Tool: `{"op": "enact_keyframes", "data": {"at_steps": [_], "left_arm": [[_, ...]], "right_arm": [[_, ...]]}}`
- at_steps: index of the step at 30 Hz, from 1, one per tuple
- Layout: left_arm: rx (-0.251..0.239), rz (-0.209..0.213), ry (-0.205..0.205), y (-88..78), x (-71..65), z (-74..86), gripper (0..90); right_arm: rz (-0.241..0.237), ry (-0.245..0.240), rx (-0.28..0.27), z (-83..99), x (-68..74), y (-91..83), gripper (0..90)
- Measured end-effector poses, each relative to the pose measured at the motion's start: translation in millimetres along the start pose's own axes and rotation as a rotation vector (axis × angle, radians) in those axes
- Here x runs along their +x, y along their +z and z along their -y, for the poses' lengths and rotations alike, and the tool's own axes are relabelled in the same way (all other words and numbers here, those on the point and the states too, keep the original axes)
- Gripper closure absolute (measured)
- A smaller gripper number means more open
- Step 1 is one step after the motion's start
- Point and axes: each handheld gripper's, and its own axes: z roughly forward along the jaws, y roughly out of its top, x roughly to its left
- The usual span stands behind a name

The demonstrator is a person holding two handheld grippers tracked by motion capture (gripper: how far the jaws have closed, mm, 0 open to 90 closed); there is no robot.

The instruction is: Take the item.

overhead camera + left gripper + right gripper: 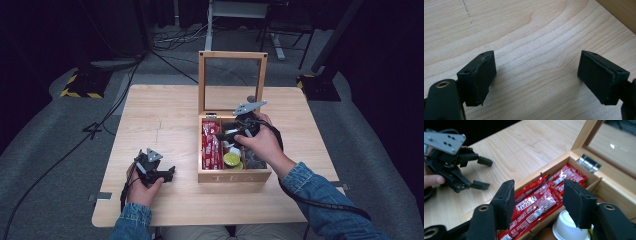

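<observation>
High view showing right tongs (226,134) hovering over the box (234,176) near the desk's (165,115) middle, jaws partly open and holding nothing. Right gripper view framing red sachets (541,202) lying in the box's left compartment, between the pads though not pinched. Left tongs (169,174) resting wide open and empty on bare wood beside the box. Probably reaching for a sachet (a guess): lowering straight, straddling one packet across its width, avoiding the divider and the white cup (569,227) alongside, closing gently.
</observation>
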Motion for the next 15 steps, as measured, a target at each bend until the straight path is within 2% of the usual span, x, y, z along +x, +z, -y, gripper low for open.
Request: {"op": "enact_keyframes", "data": {"at_steps": [6,11,15], "left_arm": [[0.000,0.000,0.000,0.0,0.0,0.0,15.6],[0.000,0.000,0.000,0.0,0.0,0.0,15.6],[0.001,0.000,0.000,0.0,0.0,-0.1,15.6]], "right_arm": [[0.009,0.009,0.071,6.8,1.4,15.2,43.0],[0.001,0.026,0.108,10.8,3.4,24.6,42.0],[0.019,0.031,0.137,12.5,4.4,30.1,41.0]]}}
